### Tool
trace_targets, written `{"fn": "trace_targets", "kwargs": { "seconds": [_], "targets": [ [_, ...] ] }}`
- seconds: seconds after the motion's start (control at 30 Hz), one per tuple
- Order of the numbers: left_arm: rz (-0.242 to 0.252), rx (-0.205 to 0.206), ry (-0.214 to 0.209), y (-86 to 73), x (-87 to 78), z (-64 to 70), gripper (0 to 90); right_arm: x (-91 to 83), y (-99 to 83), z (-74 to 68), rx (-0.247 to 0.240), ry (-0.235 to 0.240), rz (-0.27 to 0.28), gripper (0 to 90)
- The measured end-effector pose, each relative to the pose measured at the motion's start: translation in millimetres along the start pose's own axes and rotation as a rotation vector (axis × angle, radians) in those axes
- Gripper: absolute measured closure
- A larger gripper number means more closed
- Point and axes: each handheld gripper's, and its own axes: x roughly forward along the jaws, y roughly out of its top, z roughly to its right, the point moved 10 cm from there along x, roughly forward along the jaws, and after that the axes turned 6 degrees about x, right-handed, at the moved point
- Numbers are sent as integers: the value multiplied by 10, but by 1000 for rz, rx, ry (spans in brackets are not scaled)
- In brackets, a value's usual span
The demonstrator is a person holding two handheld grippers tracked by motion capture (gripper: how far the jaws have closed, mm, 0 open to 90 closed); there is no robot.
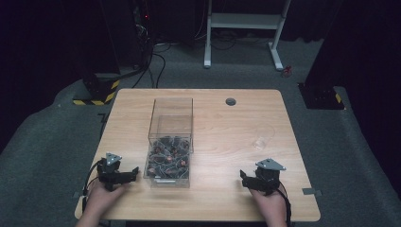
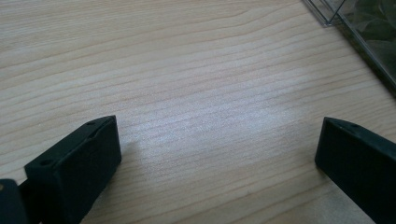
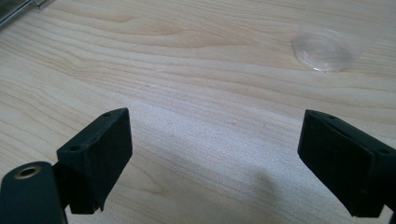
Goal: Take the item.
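**Both grippers resting wide apart at the near edge of the table**

High view: a light wooden table (image 1: 222,118) takes up the middle of the frame. A tall clear plastic box (image 1: 170,142) stands left of centre, its lower part holding a heap of small dark pieces (image 1: 168,160) with reddish-brown spots; what they are cannot be told. A small clear plastic cup (image 1: 261,141) sits right of centre, well apart from the box.

Left gripper (image 1: 124,176): lower left of the frame, held in the person's left hand (image 1: 101,198), just beside the box's near left corner, not touching it. In the left gripper view the jaws stand wide apart over bare wood, nothing between them; a corner of the box (image 2: 359,32) shows at the upper right of that frame.

Right gripper (image 1: 248,179): lower right of the frame, held in the person's right hand (image 1: 272,205). In the right gripper view the jaws are also spread wide, nothing between them; the cup (image 3: 327,46) lies in the upper right, clear of both jaws.

A round grommet (image 1: 231,101) sits near the table's far edge.
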Motion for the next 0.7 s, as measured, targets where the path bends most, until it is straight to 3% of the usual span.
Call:
{"fn": "trace_targets", "kwargs": {
  "seconds": [0.7],
  "targets": [
    [0,0,0,0,0,0,5,-133,122,-18,2,12,46,102]
  ]
}}
